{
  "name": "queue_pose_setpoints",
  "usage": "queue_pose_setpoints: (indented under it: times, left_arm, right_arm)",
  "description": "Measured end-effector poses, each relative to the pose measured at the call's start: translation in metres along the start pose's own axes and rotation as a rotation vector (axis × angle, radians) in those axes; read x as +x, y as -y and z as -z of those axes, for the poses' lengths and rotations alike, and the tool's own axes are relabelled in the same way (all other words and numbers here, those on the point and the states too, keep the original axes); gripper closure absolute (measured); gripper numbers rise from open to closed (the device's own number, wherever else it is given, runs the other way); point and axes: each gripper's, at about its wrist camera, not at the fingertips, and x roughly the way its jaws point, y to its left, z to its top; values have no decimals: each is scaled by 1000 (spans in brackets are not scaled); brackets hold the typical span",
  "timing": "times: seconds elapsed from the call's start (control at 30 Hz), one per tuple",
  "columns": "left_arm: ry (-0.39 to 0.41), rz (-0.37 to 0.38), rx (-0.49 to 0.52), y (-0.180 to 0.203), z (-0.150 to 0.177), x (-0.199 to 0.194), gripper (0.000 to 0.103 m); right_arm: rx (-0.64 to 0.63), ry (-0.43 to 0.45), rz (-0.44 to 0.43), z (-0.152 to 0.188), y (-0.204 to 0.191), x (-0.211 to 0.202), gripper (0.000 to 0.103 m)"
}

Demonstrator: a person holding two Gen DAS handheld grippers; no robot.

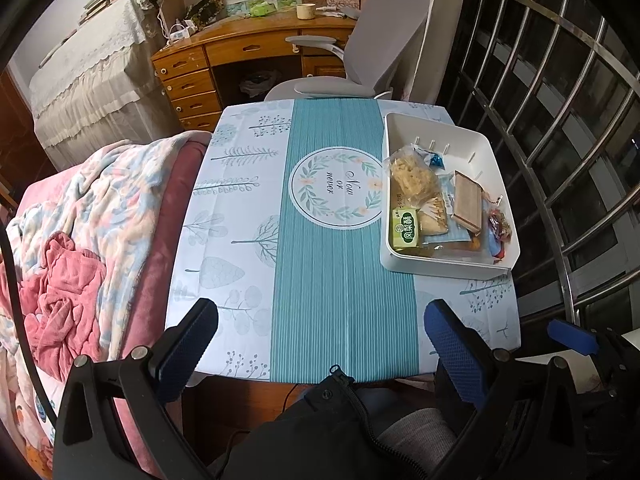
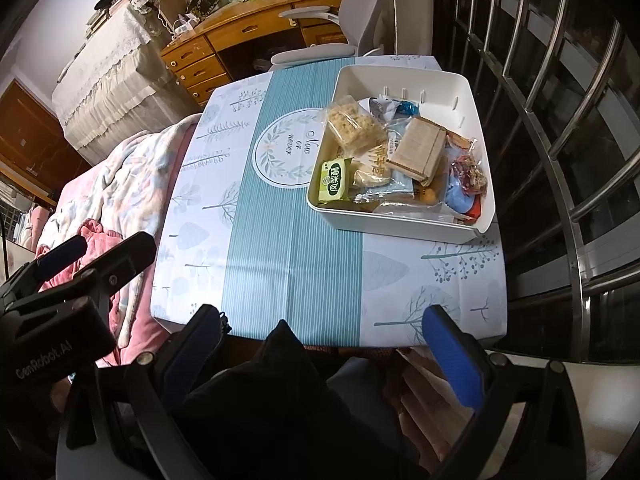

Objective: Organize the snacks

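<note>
A white bin (image 1: 502, 184) (image 2: 476, 120) stands on the right side of the table and holds several snack packets. Among them are a green packet (image 1: 407, 229) (image 2: 334, 181), a clear bag of puffed rice cake (image 1: 412, 180) (image 2: 354, 122) and a brown wafer pack (image 1: 467, 201) (image 2: 418, 152). My left gripper (image 1: 322, 340) is open and empty, held back over the table's near edge. My right gripper (image 2: 324, 340) is open and empty too, above the near edge. The left gripper also shows at the left of the right wrist view (image 2: 92, 260).
The table has a blue and white leaf-print cloth (image 1: 320, 260) (image 2: 280, 240). A bed with a pink blanket (image 1: 80, 260) lies along the left. A grey chair (image 1: 360, 52) and wooden desk (image 1: 240, 48) stand behind. Metal window bars (image 1: 560, 120) run along the right.
</note>
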Motion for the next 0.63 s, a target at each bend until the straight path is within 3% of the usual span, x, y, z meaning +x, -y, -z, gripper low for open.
queue_pose_setpoints:
  times: [0.63]
  left_arm:
    - [-26,4,3,-3,-7,13,1]
  right_arm:
    - [-11,-33,-9,-13,5,11,1]
